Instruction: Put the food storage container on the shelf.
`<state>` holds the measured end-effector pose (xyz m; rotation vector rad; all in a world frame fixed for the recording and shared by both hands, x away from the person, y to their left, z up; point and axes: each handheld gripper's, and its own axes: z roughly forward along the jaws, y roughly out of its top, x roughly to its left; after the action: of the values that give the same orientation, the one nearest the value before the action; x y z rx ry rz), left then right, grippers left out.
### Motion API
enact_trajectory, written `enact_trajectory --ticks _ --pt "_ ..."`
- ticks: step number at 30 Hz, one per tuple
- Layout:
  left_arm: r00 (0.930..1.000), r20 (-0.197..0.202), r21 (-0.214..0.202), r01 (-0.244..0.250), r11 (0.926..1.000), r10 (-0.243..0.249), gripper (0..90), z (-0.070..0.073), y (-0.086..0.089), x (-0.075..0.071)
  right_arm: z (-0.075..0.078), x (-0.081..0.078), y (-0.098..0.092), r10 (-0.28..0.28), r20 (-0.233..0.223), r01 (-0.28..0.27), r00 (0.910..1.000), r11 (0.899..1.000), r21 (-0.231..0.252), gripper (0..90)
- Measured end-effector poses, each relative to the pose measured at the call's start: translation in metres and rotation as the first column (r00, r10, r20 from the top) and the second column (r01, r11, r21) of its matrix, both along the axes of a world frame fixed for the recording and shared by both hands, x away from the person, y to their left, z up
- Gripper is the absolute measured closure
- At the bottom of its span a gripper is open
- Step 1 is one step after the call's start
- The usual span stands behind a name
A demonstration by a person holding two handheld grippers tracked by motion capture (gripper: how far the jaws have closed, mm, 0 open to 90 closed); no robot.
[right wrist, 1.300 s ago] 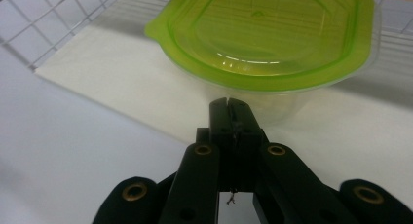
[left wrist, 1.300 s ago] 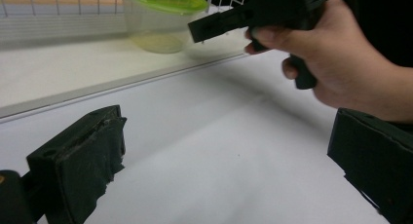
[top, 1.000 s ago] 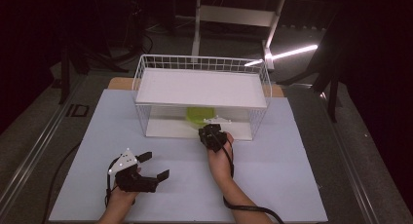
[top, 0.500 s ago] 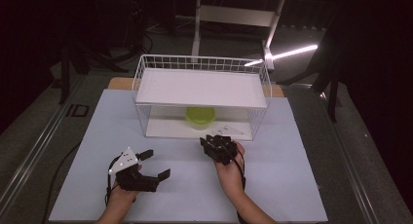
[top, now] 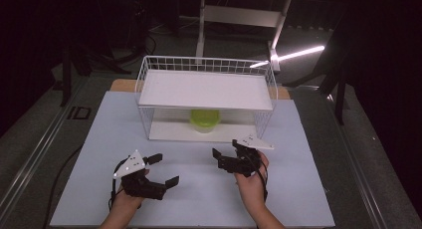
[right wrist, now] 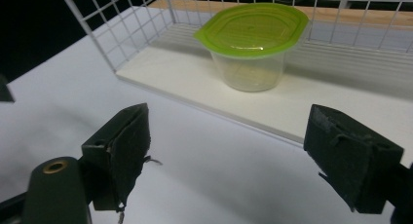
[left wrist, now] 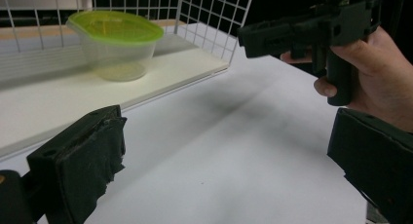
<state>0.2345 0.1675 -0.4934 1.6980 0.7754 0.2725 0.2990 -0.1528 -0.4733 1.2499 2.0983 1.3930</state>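
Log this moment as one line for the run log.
container: lower rack shelf, lid on | right hand-held gripper: just opened, empty | left hand-held gripper: open, empty

The right tool [top: 233, 158] is gripped in the right hand [top: 251, 181], whose forearm comes in from the near edge. Its jaws have just been opening and now stand wide apart with nothing between them, pads [right wrist: 119, 148] bare. The left tool [top: 161, 170], gripped in the left hand [top: 127, 201], sits level beside it, well apart, jaws also spread wide and empty, its grey plate on top.
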Motion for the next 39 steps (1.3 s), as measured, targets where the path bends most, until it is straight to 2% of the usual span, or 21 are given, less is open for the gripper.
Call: enact_trajectory --ticks 3,6,10,13,14,17,21,26,31,39 --pt "1.0000 0.001 0.002 0.000 1.0000 0.000 1.1 0.000 0.003 -0.001 0.000 -0.008 -0.005 0.014 0.005 -0.014 0.9999 1.000 -0.016 17.1" --pt "0.9999 -0.013 0.020 -0.002 0.9998 0.002 1.1 -0.001 0.011 -0.003 0.000 -0.017 -0.009 0.032 0.007 -0.032 0.9994 0.999 -0.038 17.2" --pt "0.9999 -0.012 0.031 -0.010 0.9995 0.011 1.1 -0.001 0.019 -0.008 0.002 -0.029 -0.019 0.047 0.020 -0.047 0.9987 0.998 -0.035 17.2" --pt "0.9998 -0.012 0.038 -0.017 0.9991 0.017 1.1 -0.001 0.023 -0.010 0.003 -0.033 -0.024 0.056 0.012 -0.055 0.9984 0.998 -0.032 17.2" --pt "0.9997 -0.015 0.031 -0.020 0.9993 0.021 1.1 -0.003 0.027 -0.012 0.001 -0.038 -0.028 0.079 0.002 -0.079 0.9969 0.996 -0.040 17.1" --pt "0.9995 -0.019 0.037 -0.026 0.9990 0.026 1.1 -0.005 0.031 -0.013 -0.004 -0.044 -0.033 0.082 0.004 -0.081 0.9966 0.994 -0.068 16.9" --pt "0.9987 -0.035 0.029 -0.036 0.9989 0.037 1.2 -0.008 0.035 -0.014 -0.010 -0.049 -0.038 0.092 -0.012 -0.093 0.9957 0.993 -0.071 16.8" --pt "0.9990 -0.031 0.048 -0.031 0.9984 0.032 1.1 -0.009 0.038 -0.017 -0.012 -0.052 -0.041 0.096 -0.018 -0.097 0.9952 0.993 -0.071 15.9" --pt "0.9983 -0.048 0.056 -0.031 0.9980 0.034 1.1 -0.013 0.042 -0.022 -0.011 -0.058 -0.048 0.111 -0.013 -0.111 0.9938 0.992 -0.062 14.9" --pt "0.9985 -0.029 0.043 -0.045 0.9981 0.046 1.1 -0.011 0.052 -0.026 -0.011 -0.065 -0.058 0.120 0.005 -0.119 0.9928 0.990 -0.073 14.9"
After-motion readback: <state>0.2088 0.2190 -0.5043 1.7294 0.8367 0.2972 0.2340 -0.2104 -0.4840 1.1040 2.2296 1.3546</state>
